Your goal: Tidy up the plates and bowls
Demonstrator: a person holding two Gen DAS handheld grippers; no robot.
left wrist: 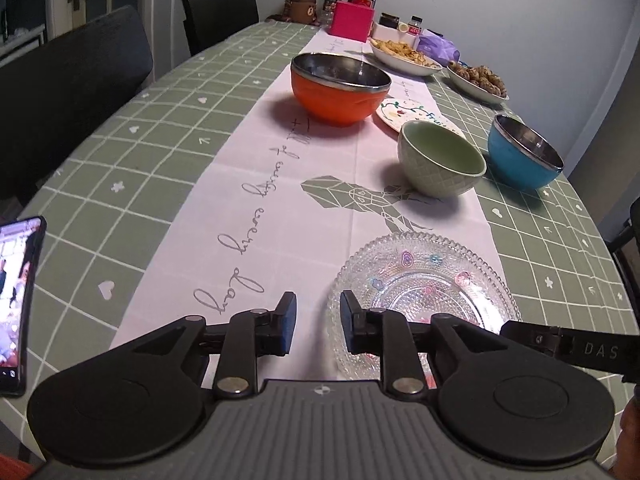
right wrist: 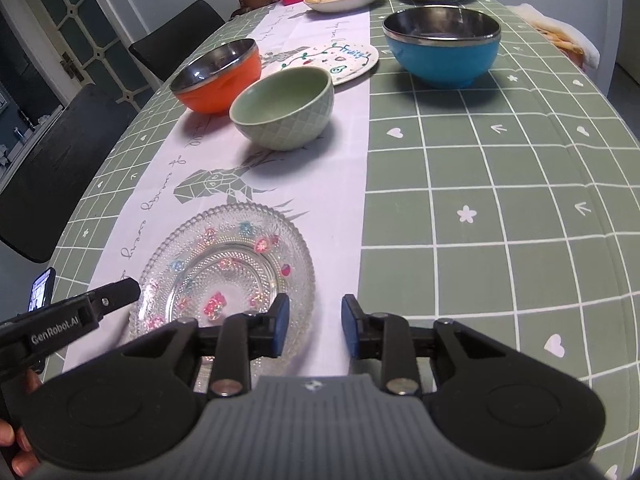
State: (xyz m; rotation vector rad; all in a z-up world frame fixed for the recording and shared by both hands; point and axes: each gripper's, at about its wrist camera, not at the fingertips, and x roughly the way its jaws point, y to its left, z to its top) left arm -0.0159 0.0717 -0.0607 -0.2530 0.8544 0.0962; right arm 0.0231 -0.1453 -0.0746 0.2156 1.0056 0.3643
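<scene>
- Left wrist view: left gripper point(left wrist: 318, 322) was released, jaws apart, nothing between them. It hung low over the near end of the surface point(left wrist: 160, 120), likely staged for a first pick.
- Glass plate point(left wrist: 424, 292) lay flat on the white runner point(left wrist: 256, 184), just ahead and to the right of the gripper. Its near-left rim sat under the right-hand pad point(left wrist: 347, 316); contact unclear.
- Bowls were spread singly down the runner, not nested: green bowl point(left wrist: 442, 164) mid-distance, orange bowl point(left wrist: 340, 90) farther and left, blue bowl point(left wrist: 524, 154) off the runner to the right. Painted plate point(left wrist: 416, 114) lay flat between the orange and green bowls. Judgement: nothing stacked yet, task at its start.
- Phone point(left wrist: 18, 304) lay at the left edge, two food dishes far back.
- Right wrist view: right gripper point(right wrist: 315, 326) was also released and empty, jaws apart, low over the surface.
- Glass plate point(right wrist: 226, 276) lay ahead-left; its near-right rim ran beneath the left-hand pad point(right wrist: 282, 322), and the gap between the jaws showed bare runner.
- Left gripper's finger tip point(right wrist: 120, 290) reached the plate's left rim, so both tools flanked it. Judgement: glass plate was the probable first target.
- Green bowl point(right wrist: 284, 114), orange bowl point(right wrist: 220, 76) and blue bowl point(right wrist: 442, 44) stood well apart beyond.
</scene>
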